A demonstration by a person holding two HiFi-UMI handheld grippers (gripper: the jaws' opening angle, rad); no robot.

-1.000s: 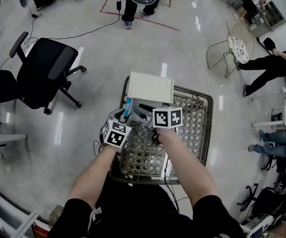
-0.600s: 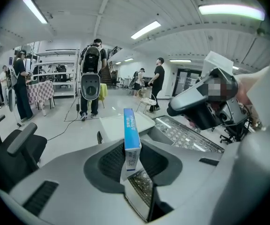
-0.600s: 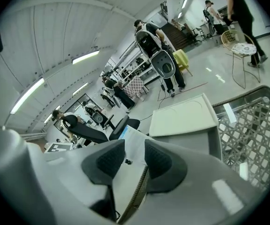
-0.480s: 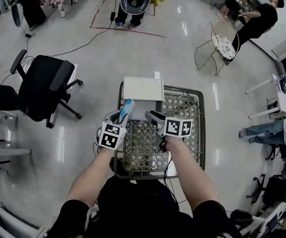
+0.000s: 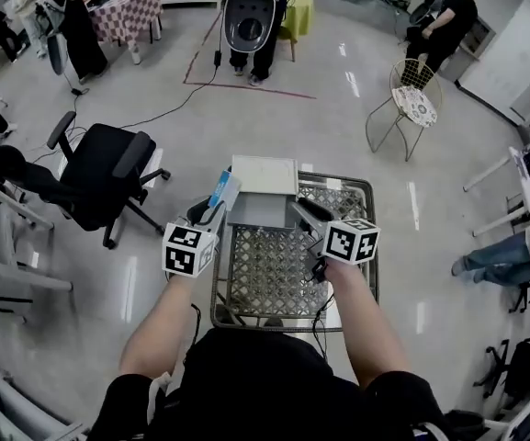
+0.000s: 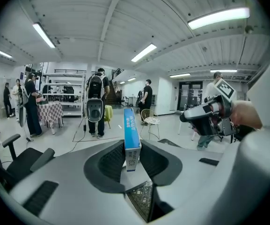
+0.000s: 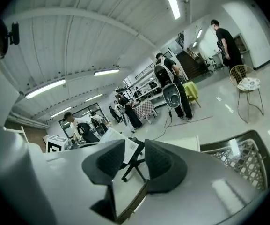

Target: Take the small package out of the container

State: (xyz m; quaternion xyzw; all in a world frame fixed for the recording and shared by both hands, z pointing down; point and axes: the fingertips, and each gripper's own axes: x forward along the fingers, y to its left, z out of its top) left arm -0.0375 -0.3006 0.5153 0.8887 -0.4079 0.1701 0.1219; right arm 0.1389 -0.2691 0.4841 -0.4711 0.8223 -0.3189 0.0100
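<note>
The small blue-and-white package (image 5: pixel 221 191) stands upright between the pads of my left gripper (image 5: pixel 213 208), which is shut on it. It hangs over the left rim of the wire cart (image 5: pixel 338 246), outside the white cardboard box (image 5: pixel 265 173) at the cart's far end. In the left gripper view the package (image 6: pixel 131 137) stands on edge between the jaws of the left gripper (image 6: pixel 132 161). My right gripper (image 5: pixel 303 213) is at the box's grey open flap (image 5: pixel 260 211). In the right gripper view, that cardboard flap (image 7: pixel 127 196) runs up between the right gripper's (image 7: pixel 134 162) jaws, which are shut on it.
A black office chair (image 5: pixel 99 177) stands left of the cart, and a wire chair (image 5: pixel 411 104) at the back right. Several people stand at the back of the room, one at a checkered table (image 5: pixel 122 7). A cable lies on the shiny floor.
My left gripper has lifted the package out of the box and carried it left, over the cart's rim. The right gripper has shifted slightly to the right, still at the flap.
</note>
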